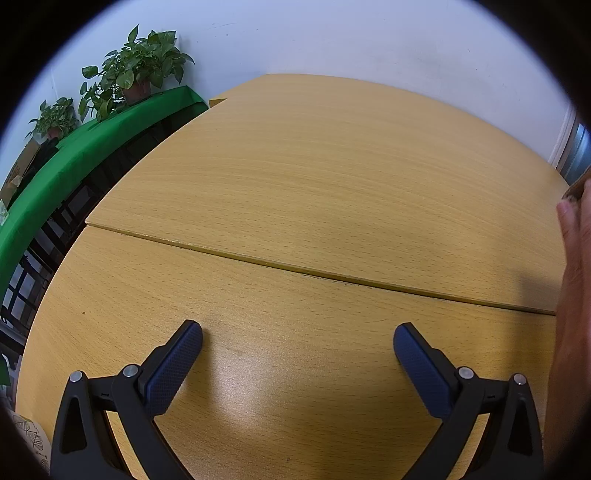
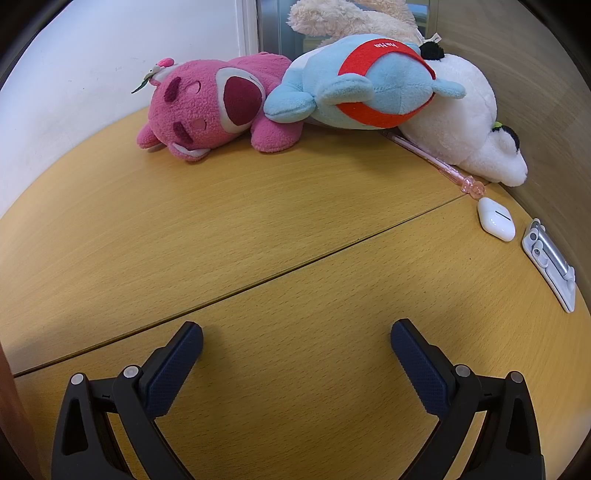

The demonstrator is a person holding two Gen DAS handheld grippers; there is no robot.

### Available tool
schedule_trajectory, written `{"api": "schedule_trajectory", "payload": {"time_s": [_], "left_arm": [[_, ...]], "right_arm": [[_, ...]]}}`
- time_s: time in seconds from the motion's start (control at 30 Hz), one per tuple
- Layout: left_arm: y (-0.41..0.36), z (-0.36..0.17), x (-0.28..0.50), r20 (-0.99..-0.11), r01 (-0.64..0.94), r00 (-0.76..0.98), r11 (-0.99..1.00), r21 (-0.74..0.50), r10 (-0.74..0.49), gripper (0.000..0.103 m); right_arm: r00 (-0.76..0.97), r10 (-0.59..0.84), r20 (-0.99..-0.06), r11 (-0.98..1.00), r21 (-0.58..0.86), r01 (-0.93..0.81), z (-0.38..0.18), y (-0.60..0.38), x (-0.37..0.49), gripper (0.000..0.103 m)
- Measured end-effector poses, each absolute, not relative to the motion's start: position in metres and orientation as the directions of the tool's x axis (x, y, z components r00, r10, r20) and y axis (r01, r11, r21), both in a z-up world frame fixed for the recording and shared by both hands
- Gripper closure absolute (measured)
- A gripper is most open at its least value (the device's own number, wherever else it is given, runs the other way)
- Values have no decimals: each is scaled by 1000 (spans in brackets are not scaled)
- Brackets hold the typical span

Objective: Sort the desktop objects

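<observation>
The right gripper [image 2: 296,338] is hovering low over the wooden worktop [image 2: 258,229] with its fingers spread wide and nothing between them. All the things to sort are lying well ahead of it, along the far edge. A pink plush bear [image 2: 207,110] is lying on its side ahead and a little to the left. A blue plush toy [image 2: 354,85] with a red band is leaning against the bear on the right and is resting on a white plush toy [image 2: 469,122], which is stretching off toward the far right. A cream plush toy [image 2: 347,18] is sitting behind them. A pink pen [image 2: 432,160] is lying just beside the white toy, partly tucked under it. A white earbud case [image 2: 495,219] is sitting near the pen's tip, and a white and silver stand [image 2: 550,266] is lying flat near the case at the right edge.

The left gripper [image 1: 297,339] is also hovering with its fingers spread wide and gripping nothing, over a bare stretch of worktop [image 1: 314,184] with a seam running across it. A hand [image 1: 572,277] is showing at the right edge. Potted plants [image 1: 136,70] are standing on a green ledge [image 1: 74,158] off to the left.
</observation>
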State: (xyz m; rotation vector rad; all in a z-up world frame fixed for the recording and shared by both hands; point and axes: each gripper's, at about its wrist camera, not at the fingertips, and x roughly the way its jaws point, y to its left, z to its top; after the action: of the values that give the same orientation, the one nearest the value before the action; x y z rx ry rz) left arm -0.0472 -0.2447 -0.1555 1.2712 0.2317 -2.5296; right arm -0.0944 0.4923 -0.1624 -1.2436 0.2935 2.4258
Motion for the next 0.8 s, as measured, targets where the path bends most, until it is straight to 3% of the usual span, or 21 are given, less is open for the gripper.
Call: {"api": "schedule_trajectory", "payload": {"time_s": [0.8], "left_arm": [[-244, -156, -47, -803, 348, -561, -937, -9, -201, 0]], "right_arm": [[-526, 253, -812, -898, 5, -439, -158, 490, -91, 0]]}}
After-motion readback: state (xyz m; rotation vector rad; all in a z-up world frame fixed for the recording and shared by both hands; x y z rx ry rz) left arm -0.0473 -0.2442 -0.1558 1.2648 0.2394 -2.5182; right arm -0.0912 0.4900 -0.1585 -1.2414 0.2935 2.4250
